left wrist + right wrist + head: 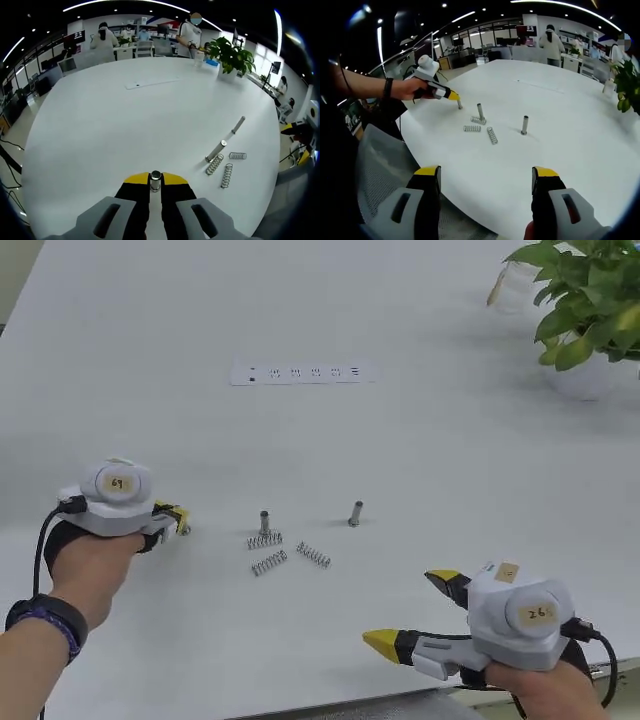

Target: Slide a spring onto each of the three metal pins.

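My left gripper [180,523] is shut on a short metal pin [156,181] that stands on the white table; the same pin [459,104] appears under its yellow tips from the right gripper view. Two more pins stand upright, one [264,522] near the springs and one [355,513] further right. Three small coil springs lie flat just in front of them: one [264,540] against the nearer pin's base, one [269,562] below it, one [313,555] to the right. My right gripper [414,612] is open and holds nothing, near the table's front edge, right of the springs.
A white power strip [305,373] lies further back on the table. A potted plant [585,300] and a clear cup [515,285] stand at the far right corner. A grey mesh chair [385,165] sits beside the table's near edge. People stand at distant desks.
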Motion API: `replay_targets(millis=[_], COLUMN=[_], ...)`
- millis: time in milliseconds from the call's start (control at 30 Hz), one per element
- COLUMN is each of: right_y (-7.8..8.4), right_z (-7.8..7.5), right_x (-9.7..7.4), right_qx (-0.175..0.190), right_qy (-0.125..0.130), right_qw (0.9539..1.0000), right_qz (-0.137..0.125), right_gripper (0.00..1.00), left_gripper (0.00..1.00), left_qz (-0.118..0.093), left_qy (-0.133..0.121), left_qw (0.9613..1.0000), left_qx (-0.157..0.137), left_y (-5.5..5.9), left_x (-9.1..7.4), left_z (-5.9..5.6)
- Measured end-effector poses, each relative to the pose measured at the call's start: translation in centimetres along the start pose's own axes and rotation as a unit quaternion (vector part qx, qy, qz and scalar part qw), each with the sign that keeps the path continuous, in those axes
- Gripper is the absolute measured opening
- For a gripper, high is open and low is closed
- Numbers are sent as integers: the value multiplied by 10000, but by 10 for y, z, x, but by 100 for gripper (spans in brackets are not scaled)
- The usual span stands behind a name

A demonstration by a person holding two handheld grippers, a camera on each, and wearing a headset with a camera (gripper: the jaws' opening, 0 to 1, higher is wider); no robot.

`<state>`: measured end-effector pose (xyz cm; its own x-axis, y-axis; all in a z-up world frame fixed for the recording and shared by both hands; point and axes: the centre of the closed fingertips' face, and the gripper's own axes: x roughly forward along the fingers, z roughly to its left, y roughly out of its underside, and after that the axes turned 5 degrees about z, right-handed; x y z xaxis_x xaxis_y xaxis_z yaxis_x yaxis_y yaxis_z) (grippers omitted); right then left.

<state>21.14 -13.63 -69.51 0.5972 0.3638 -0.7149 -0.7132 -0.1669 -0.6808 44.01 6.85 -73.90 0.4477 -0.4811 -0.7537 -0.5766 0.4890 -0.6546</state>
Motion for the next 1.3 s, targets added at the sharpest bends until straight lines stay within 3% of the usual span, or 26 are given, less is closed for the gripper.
replay_targets(millis=[533, 1300], right_y=[-3, 2], right_z=[2, 1], right_x=[1, 1], right_qx=[-12, -42], right_qy=[-20, -7], right_qw=[10000, 10000], right_qz=[-5, 34], right_gripper=[73, 72], left_gripper=[0, 0], left_qz=[17, 65], left_qy=[6, -91], left_qw=[9999, 9998], left_qx=[165, 150], left_y=[6, 8], left_x=[-4, 1], left_z=[-8, -7])
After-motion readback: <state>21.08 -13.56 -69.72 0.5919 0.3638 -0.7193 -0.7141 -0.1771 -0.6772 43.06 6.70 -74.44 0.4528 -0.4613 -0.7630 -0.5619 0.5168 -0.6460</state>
